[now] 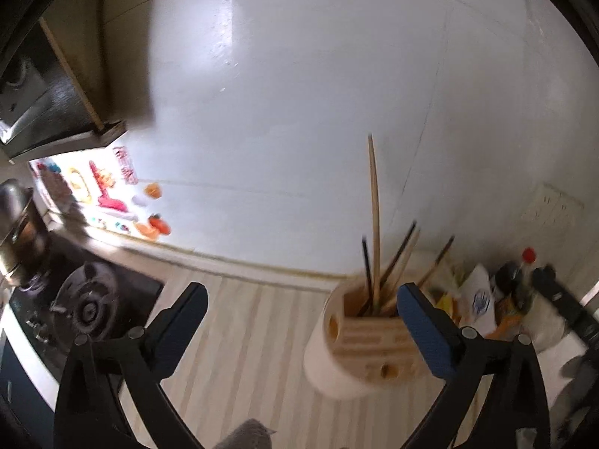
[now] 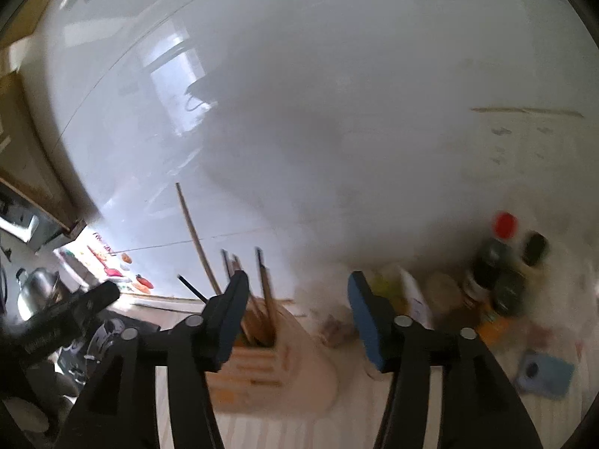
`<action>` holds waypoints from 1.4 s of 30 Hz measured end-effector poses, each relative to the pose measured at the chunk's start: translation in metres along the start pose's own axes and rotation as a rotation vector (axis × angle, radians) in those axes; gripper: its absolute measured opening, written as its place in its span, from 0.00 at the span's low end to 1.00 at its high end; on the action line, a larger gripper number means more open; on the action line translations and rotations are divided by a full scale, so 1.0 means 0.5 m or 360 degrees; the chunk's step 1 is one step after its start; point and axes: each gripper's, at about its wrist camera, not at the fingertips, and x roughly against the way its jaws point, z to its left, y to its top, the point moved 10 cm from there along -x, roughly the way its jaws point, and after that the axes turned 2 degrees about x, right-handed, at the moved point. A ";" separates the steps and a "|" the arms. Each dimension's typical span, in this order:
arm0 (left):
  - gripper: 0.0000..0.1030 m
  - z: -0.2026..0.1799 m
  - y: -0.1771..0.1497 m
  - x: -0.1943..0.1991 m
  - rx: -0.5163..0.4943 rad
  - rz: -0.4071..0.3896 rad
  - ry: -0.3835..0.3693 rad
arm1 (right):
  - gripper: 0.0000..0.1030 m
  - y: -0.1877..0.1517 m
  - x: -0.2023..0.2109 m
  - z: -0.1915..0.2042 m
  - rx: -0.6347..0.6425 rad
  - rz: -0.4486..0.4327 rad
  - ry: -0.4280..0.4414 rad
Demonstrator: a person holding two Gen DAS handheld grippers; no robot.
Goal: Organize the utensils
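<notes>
A pale wooden utensil holder (image 1: 359, 351) stands on the striped counter and holds several chopsticks (image 1: 374, 224), light and dark, that stick up out of it. My left gripper (image 1: 303, 321) is open and empty, with the holder just inside its right finger (image 1: 426, 333). In the right wrist view the same holder (image 2: 277, 359) sits low and centre-left, with the chopsticks (image 2: 262, 292) behind the left finger (image 2: 232, 310). My right gripper (image 2: 297, 312) is open and empty above the holder. The left gripper's body (image 2: 63, 318) shows at the left. Both views are blurred.
A gas stove (image 1: 90, 303) and a steel kettle (image 1: 15, 224) are at the left. Sauce bottles (image 2: 498, 273), packets (image 1: 479, 299) and a blue item (image 2: 543, 370) crowd the counter at the right. A white tiled wall (image 1: 299, 112) stands behind. A range hood (image 1: 41, 97) hangs top left.
</notes>
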 end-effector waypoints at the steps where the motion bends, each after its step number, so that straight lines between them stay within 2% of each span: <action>1: 1.00 0.000 -0.017 0.006 -0.0002 0.0010 0.0009 | 0.64 -0.009 0.018 -0.015 -0.0016 0.0000 -0.0019; 2: 1.00 -0.001 -0.034 0.011 0.0000 0.0023 0.0012 | 0.70 -0.019 0.033 -0.029 -0.0031 0.0004 -0.0036; 5: 1.00 0.003 -0.074 0.000 0.0011 0.0095 0.0027 | 0.79 -0.059 0.074 -0.076 -0.0096 0.0028 -0.0064; 7: 1.00 0.004 -0.088 -0.005 0.0017 0.0116 0.0051 | 0.79 -0.084 0.085 -0.088 -0.0128 0.0056 -0.0041; 10: 1.00 0.026 -0.085 -0.001 0.0017 0.0071 0.0208 | 0.79 -0.114 0.080 -0.085 -0.0151 0.0146 0.0006; 14: 1.00 0.074 -0.065 -0.011 0.0047 0.0105 0.0418 | 0.54 -0.118 0.047 -0.035 -0.0108 0.0240 0.0099; 17: 1.00 0.129 -0.045 -0.037 0.0082 0.0182 0.0580 | 0.50 -0.083 0.006 0.041 -0.0006 0.0297 0.0136; 21: 1.00 0.186 -0.039 -0.074 0.0118 0.0256 0.0693 | 0.49 -0.024 -0.055 0.136 0.0132 0.0320 0.0130; 25: 1.00 0.233 -0.042 -0.122 0.0182 0.0335 0.0698 | 0.47 0.035 -0.142 0.218 0.0226 0.0358 0.0106; 32: 1.00 0.264 -0.043 -0.182 0.0203 0.0411 0.0645 | 0.46 0.096 -0.277 0.281 0.0325 0.0349 0.0008; 33: 1.00 0.265 -0.042 -0.187 0.0201 0.0413 0.0634 | 0.43 0.097 -0.294 0.284 0.0339 0.0356 -0.0003; 35: 1.00 0.264 -0.039 -0.195 0.0187 0.0413 0.0613 | 0.08 0.092 -0.319 0.287 0.0364 0.0371 -0.0022; 38: 1.00 0.258 -0.036 -0.200 0.0174 0.0403 0.0574 | 0.07 0.094 -0.313 0.278 0.0345 0.0289 -0.0054; 42: 1.00 0.249 -0.036 -0.201 0.0177 0.0401 0.0520 | 0.07 0.098 -0.259 0.270 0.0252 0.0189 0.0011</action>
